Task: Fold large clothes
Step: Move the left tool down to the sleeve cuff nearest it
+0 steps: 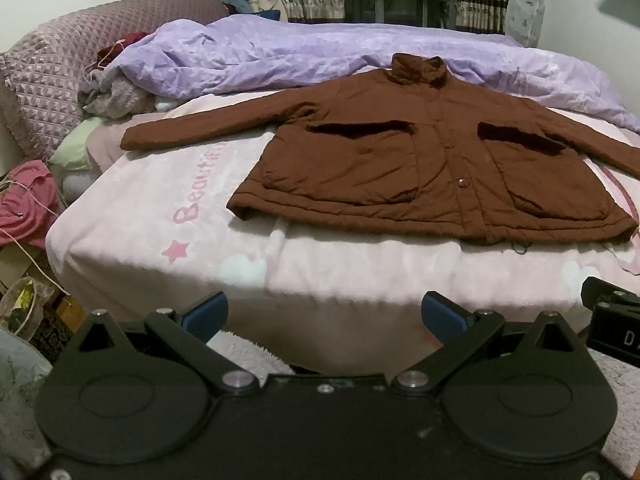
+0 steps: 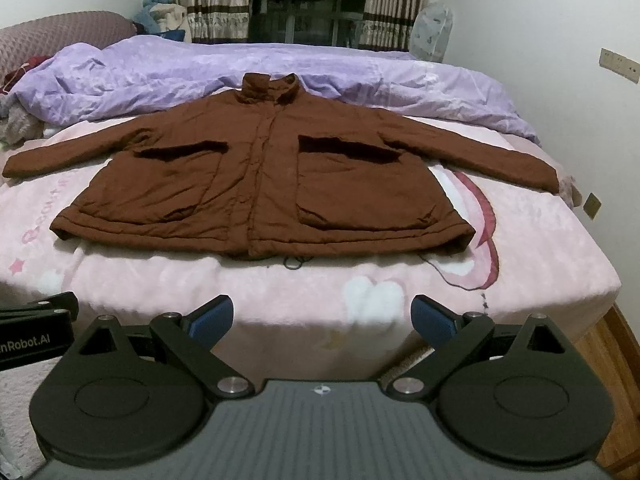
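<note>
Brown padded button-front jacket (image 2: 260, 184) spread flat, front up, mid-bed on pink fleece blanket (image 2: 360, 292), hem toward near edge. Left gripper (image 1: 324, 316) and right gripper (image 2: 322, 316) both released, empty, hovering off near edge. Looks soft, bulky, lightish; I'd pinch sleeve cuffs first.

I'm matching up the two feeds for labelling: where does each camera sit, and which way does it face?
Left wrist: on the left gripper, off the bed's near edge, facing the brown jacket from its left; own open fingers show, the other gripper at right.
Right wrist: on the right gripper, facing the jacket nearly head-on; own open fingers show, the other gripper at left.
Shared: jacket, pink blanket, purple duvet, curtains.
</note>
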`<state>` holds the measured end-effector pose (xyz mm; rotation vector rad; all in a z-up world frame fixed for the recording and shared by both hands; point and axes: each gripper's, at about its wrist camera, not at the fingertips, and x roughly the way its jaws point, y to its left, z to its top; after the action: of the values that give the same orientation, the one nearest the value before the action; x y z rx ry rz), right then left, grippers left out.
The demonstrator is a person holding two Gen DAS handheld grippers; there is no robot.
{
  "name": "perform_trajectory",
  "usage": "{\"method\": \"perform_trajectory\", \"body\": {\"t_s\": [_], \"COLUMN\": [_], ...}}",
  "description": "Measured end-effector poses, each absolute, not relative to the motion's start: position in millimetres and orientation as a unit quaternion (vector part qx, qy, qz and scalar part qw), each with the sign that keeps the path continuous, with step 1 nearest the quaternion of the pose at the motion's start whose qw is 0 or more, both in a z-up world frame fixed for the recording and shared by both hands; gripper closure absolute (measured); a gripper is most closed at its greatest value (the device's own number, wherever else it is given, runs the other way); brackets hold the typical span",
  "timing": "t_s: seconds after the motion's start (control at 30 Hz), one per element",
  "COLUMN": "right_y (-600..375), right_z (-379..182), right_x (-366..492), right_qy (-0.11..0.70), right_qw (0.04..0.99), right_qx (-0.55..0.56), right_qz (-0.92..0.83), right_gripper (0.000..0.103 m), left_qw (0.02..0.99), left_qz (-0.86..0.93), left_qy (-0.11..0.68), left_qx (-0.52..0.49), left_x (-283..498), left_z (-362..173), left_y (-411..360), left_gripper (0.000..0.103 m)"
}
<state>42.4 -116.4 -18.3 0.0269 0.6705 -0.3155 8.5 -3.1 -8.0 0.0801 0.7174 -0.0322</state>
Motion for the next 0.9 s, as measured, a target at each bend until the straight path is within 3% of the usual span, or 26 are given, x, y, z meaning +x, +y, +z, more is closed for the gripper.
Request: {"method": "perform_trajectory", "body": {"t_s": [0.43, 0.9], "right_y": [-143.8, -187.1], "right_z": [-22.2, -6.7], "right_x": [96.5, 226.1], "right_qy": [0.317, 0.275], "right_qw": [0.933, 0.951], "right_qx": [0.004, 0.008], "right_qz": [-0.171, -0.138], "right_gripper": [0.000, 0.000], "left_qw": [0.942, 0.942], "left_qz": [-0.057, 0.018], "left_qy": [0.332, 0.289], "left_qx": [-0.005, -0.169], "left_x": [67.9, 262.5], "left_z": [-12.5, -20.5], "left_y": [14.9, 153.0], "left_gripper": [0.000, 0.000]}}
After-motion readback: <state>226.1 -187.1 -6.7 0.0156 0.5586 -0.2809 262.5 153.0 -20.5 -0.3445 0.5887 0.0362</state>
